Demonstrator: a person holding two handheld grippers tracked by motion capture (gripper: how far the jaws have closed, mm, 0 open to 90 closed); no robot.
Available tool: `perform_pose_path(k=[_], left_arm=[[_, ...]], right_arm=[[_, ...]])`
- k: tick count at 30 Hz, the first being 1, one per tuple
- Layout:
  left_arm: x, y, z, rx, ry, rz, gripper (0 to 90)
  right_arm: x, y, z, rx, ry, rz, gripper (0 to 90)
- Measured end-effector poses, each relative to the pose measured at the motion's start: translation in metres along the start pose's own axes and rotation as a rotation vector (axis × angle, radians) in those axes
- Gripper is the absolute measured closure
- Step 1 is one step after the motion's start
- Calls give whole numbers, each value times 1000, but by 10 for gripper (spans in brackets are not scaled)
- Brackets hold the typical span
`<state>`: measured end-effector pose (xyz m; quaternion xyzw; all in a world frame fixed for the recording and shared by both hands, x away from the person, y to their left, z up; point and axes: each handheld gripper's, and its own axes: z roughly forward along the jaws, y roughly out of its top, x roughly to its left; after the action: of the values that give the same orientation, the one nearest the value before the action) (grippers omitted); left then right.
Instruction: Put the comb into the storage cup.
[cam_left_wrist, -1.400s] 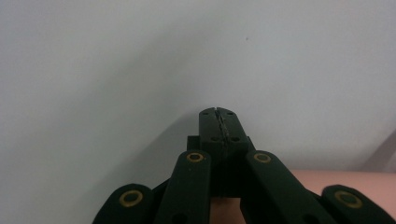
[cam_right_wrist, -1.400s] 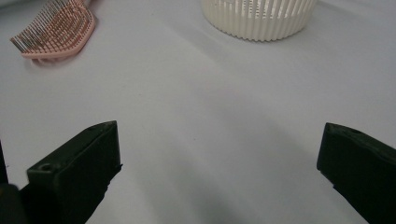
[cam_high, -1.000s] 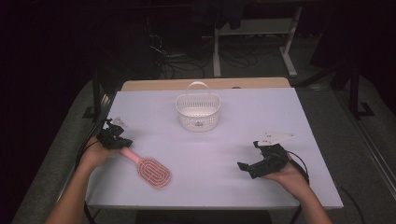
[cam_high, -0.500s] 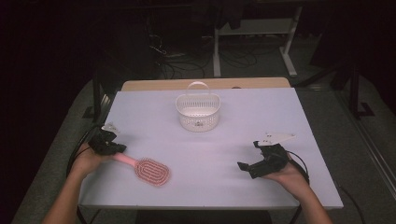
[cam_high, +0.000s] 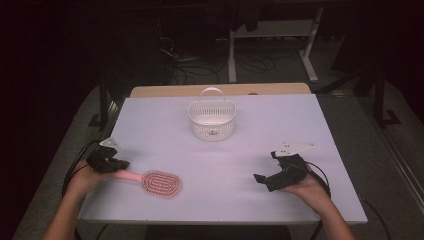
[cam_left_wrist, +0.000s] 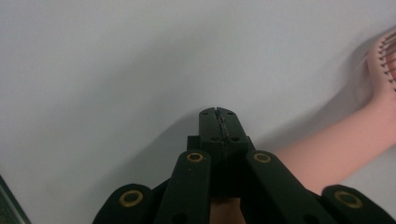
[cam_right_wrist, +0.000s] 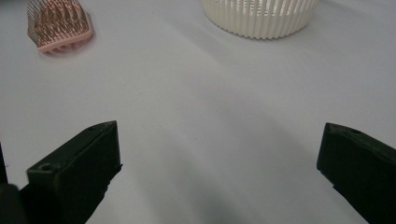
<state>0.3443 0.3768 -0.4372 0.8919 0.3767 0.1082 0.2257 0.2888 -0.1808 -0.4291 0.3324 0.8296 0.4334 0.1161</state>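
While the white bench (cam_high: 165, 125) lies flat before me, I record a white slatted basket (cam_high: 212, 120) with an upright handle standing toward its far middle. My right tool (cam_high: 263, 181) rests near the front right, jaws spread wide with nothing between them, well apart from the brush. At the front left lies the pink hairbrush (cam_high: 160, 183), bristles up, head pointing toward the bench centre. My left tool (cam_high: 119, 164) sits at the brush's handle end; in the left gripper view its jaws are pressed together, the handle passing just beside and beneath them, not gripped between them.
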Motion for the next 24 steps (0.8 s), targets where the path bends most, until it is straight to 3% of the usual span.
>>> perform_pose_path(k=[10, 24], left_arm=[[-4, -20, -10, -26, -14, -27, 900], [-12, -37, -19, -34, -44, -35, 900]], right_arm=[[0, 0, 0, 4, -3, 0, 0], [0, 0, 2, 7, -3, -1, 0]])
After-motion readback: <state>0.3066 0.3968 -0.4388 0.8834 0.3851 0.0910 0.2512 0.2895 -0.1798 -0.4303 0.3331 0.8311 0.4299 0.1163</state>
